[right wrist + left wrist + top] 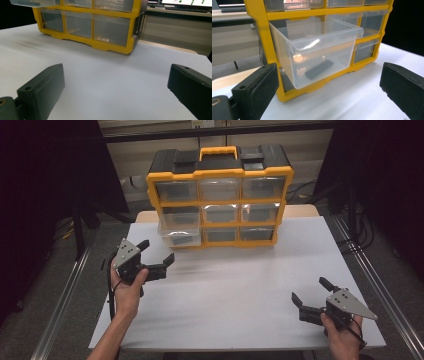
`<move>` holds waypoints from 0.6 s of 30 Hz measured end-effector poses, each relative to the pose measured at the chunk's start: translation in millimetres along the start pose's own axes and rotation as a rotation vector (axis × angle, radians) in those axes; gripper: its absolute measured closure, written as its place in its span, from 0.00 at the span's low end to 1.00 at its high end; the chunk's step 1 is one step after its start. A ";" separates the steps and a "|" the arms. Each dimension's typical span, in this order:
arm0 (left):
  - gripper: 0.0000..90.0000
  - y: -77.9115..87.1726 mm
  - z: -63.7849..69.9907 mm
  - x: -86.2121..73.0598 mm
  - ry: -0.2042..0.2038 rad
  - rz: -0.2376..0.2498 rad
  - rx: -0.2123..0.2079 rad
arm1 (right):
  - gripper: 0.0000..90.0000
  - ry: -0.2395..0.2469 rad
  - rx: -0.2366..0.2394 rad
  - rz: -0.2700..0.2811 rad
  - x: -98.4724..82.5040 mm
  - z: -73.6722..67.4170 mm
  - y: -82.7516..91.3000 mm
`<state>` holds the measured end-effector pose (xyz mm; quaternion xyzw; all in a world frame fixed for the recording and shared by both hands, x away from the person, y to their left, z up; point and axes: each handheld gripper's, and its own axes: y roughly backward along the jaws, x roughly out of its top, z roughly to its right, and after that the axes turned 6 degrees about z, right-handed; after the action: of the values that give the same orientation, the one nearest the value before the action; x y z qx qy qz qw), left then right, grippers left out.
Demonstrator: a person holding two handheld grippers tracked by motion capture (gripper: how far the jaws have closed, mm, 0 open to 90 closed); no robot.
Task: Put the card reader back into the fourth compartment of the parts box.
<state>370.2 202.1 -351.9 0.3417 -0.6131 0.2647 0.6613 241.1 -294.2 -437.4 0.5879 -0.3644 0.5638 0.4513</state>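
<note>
A white table (pixel 240 295) under dim, dark-walled surroundings carries a yellow drawer cabinet (pixel 220 195). Its pulled-out clear drawer (pixel 317 50), holding a small black object (pixel 319 69), sits just ahead of the left gripper (pixel 156 251), jaws apart. The right gripper (pixel 310 291), also spread, rests well back from the cabinet.

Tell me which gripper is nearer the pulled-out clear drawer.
Left. The left gripper sits just in front of the clear drawer, jaws open toward it; the right gripper rests far off at the table's near right corner.
</note>
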 end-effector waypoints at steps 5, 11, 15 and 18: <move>0.02 6.7 3.9 -13.0 0.000 0.002 0.000 | 0.01 0.000 0.006 0.004 -0.1 -0.7 -0.9; 0.04 23.0 11.1 -27.6 0.014 0.040 0.029 | 0.01 0.000 0.002 -0.001 0.0 -0.2 -0.1; 0.04 28.2 14.9 -35.9 0.027 0.043 0.044 | 0.01 0.001 0.008 0.004 0.0 -1.1 -1.0; 0.04 32.0 17.7 -41.3 0.032 0.025 0.039 | 0.01 0.001 0.008 0.003 0.1 -0.7 -0.4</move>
<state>329.9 211.2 -388.5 0.3424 -0.6013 0.2904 0.6610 241.3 -293.3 -437.4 0.5887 -0.3631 0.5662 0.4483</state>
